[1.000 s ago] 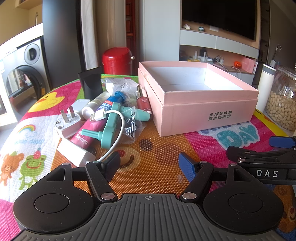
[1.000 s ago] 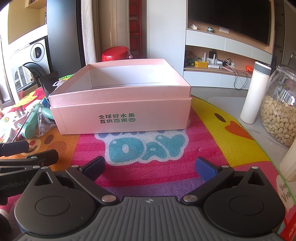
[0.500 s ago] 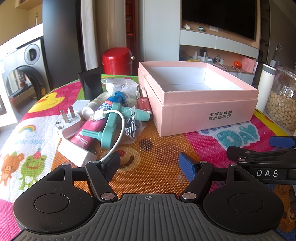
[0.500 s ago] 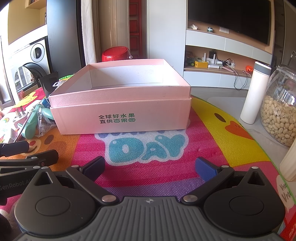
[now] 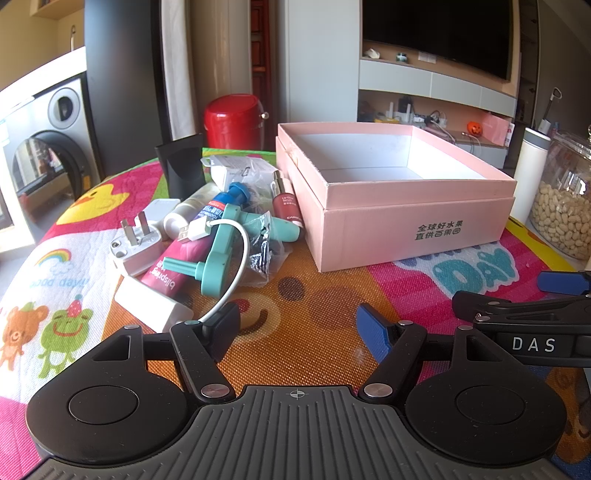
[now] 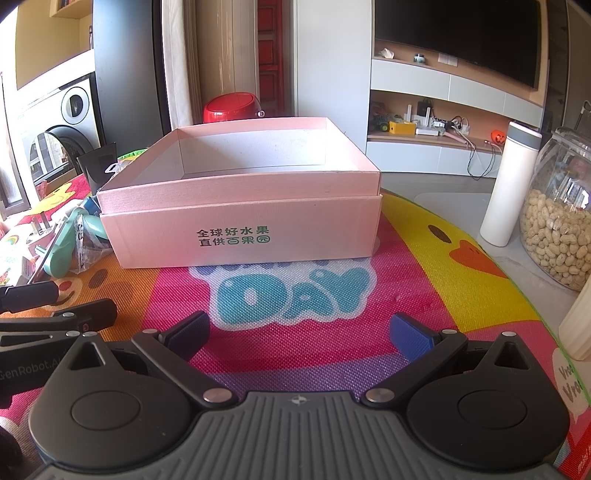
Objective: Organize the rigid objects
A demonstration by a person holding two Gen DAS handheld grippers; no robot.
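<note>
Left wrist view: a bench (image 5: pixel 306 314) is sitting under a bright cartoon mat, with a washing machine (image 5: pixel 48 147) standing at far left, a red bin (image 5: pixel 232 122) behind the far edge and a dark TV (image 5: pixel 439 33) hanging over shelves at right. The pink box (image 5: pixel 399 218) is lying open and empty on the right half of the mat, its printed wall facing the camera, its long axis running from near right away toward the far left. A pile is crowding just left of it — a white plug (image 5: pixel 136 247) with prongs pointing up and away, a pink tube (image 5: pixel 177 266) lying lengthwise toward the camera, a teal handle (image 5: pixel 221 254) crossing over it, a white cable (image 5: pixel 236 273) looping down to the near finger. The left claw (image 5: pixel 299 328) is hovering low, spread wide, holding nothing.

Right wrist view: the mat's "DAY" lettering is showing between claw and box. The pink box (image 6: pixel 243 225) is sitting square ahead — broad side across the frame. A white bottle (image 6: pixel 509 184) and a jar of peanuts (image 6: pixel 557 218) are standing at right. The right claw (image 6: pixel 299 332) is gaping wide, empty.
</note>
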